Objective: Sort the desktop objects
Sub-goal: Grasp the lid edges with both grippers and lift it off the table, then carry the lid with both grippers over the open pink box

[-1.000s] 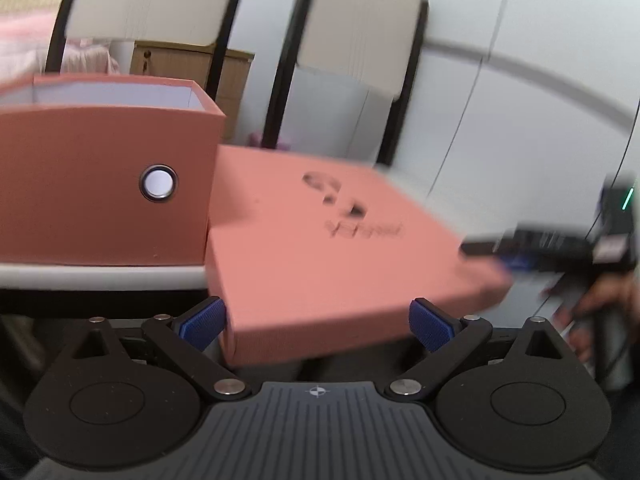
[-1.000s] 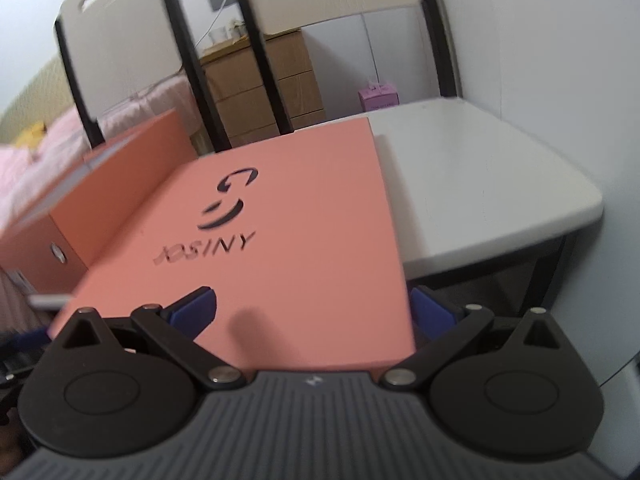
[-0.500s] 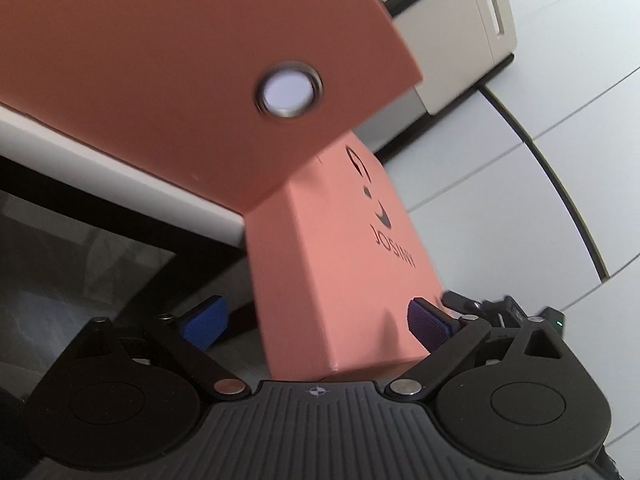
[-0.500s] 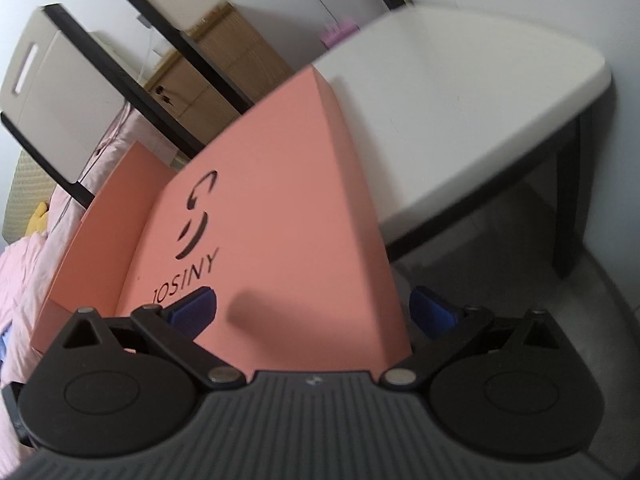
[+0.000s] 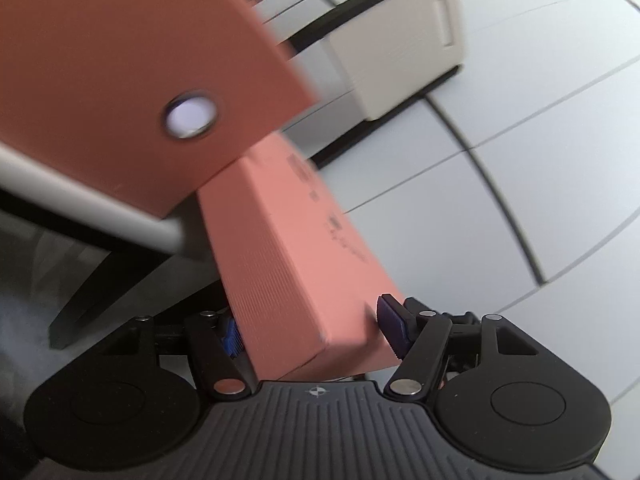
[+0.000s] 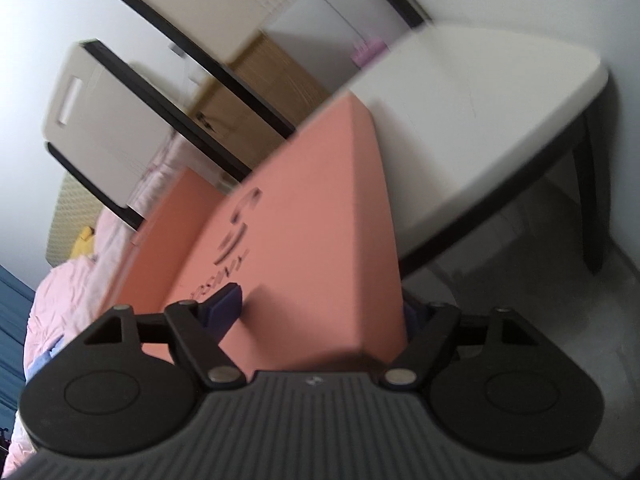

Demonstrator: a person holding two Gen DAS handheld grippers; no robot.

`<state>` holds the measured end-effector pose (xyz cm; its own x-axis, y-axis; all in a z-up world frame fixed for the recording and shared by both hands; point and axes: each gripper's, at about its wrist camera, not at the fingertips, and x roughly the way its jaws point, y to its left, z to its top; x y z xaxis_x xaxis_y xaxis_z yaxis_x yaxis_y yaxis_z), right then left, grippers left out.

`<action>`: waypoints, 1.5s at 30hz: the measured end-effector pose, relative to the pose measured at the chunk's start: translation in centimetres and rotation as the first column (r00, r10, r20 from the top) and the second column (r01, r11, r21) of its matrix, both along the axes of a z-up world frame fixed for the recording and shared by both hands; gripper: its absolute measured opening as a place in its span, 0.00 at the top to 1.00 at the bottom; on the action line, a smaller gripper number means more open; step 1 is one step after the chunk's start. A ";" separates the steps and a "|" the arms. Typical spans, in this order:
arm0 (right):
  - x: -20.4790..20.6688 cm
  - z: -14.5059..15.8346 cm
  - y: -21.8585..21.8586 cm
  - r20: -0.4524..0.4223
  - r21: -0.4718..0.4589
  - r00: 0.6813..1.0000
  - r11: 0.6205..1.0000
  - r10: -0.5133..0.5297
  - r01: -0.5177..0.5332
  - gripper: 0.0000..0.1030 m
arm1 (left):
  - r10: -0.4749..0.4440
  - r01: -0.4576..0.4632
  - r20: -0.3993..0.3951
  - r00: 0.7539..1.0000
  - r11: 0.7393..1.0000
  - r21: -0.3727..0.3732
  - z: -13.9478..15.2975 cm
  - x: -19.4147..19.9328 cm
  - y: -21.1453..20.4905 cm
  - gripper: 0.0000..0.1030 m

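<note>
A flat pink box lid (image 5: pixel 296 264) with a dark logo is held between both grippers, one at each end. My left gripper (image 5: pixel 312 330) is shut on its near edge, blue pads pressing both faces. My right gripper (image 6: pixel 320 312) is shut on the opposite edge of the lid (image 6: pixel 304 240). The lid is tilted steeply, off the table. The open pink box (image 5: pixel 132 80) with a round metal eyelet stands on the white table (image 5: pixel 80 192), just beyond the lid. It also shows in the right wrist view (image 6: pixel 176 216), partly hidden by the lid.
The white table (image 6: pixel 480 120) has dark legs and stands against a white wall. Two chair backs (image 6: pixel 108 120) stand behind it. A wooden cabinet (image 6: pixel 264 84) and pink bedding (image 6: pixel 60 300) lie beyond. Grey floor shows below.
Both grippers have rolled and tipped the lid from nearly flat to steeply tilted. Both have closed tighter on its edges. The lid has lifted off the table edge.
</note>
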<state>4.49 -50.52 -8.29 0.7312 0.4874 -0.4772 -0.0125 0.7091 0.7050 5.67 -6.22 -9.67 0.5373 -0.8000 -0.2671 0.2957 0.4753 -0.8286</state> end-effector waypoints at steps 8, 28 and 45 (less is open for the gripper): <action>-5.5 5.6 1.8 0.106 -0.046 0.992 0.996 -0.070 0.076 0.25 | -0.011 0.021 0.105 0.994 0.996 -0.088 2.8 -2.0 1.0 0.32; -9.5 9.9 1.8 0.253 -0.071 0.962 0.990 -0.103 0.124 0.26 | -0.047 0.078 0.230 0.972 0.988 -0.131 5.2 -3.5 1.6 0.31; -7.9 13.7 2.3 0.433 -0.032 0.900 0.996 -0.057 0.079 0.26 | 0.001 0.034 0.362 0.932 0.995 -0.091 12.0 -3.6 3.7 0.31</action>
